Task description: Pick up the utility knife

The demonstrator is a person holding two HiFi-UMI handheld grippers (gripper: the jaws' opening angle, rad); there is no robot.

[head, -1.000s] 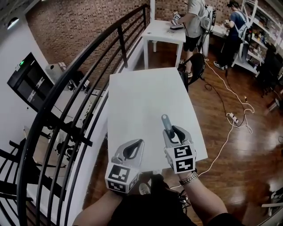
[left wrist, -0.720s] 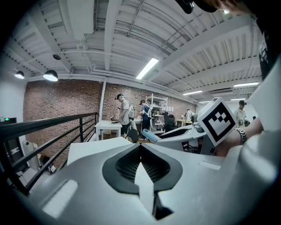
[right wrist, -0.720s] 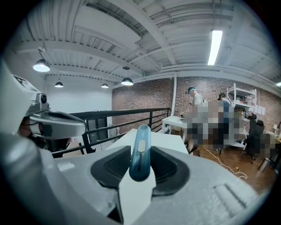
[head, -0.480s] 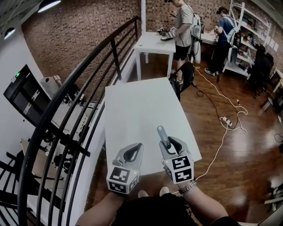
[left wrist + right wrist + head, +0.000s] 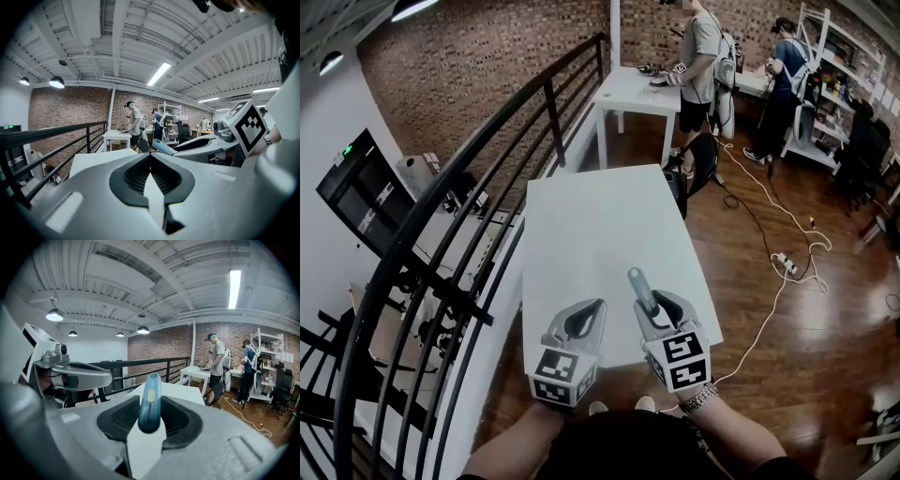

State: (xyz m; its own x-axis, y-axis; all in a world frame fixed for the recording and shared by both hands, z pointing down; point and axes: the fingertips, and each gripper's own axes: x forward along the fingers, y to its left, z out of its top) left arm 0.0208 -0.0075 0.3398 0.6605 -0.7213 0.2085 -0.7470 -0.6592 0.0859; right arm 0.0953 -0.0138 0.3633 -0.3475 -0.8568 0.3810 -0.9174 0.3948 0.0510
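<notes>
1. Now, head view: the right gripper [image 5: 651, 302] has edged left across the lower frame over the last second. It is still clamped on the slim blue-grey plastic utility knife [image 5: 638, 284], which pokes up-frame past the jaws, over the near end of the white rectangular table [image 5: 591, 216]. Nothing has slipped, so to my eye the pick-up is as good as done. The left gripper [image 5: 584, 319] hovers just beside it, lower centre.
2. Left gripper view: its jaws are pressed together on nothing and aimed nearly level along the table. The knife's rounded tip shows just right of centre.
3. Right gripper view: dead centre, the knife sits pinched between the dark pads, with the jaws part-way apart around it. The gripper tilts slightly down toward the tabletop.
</notes>
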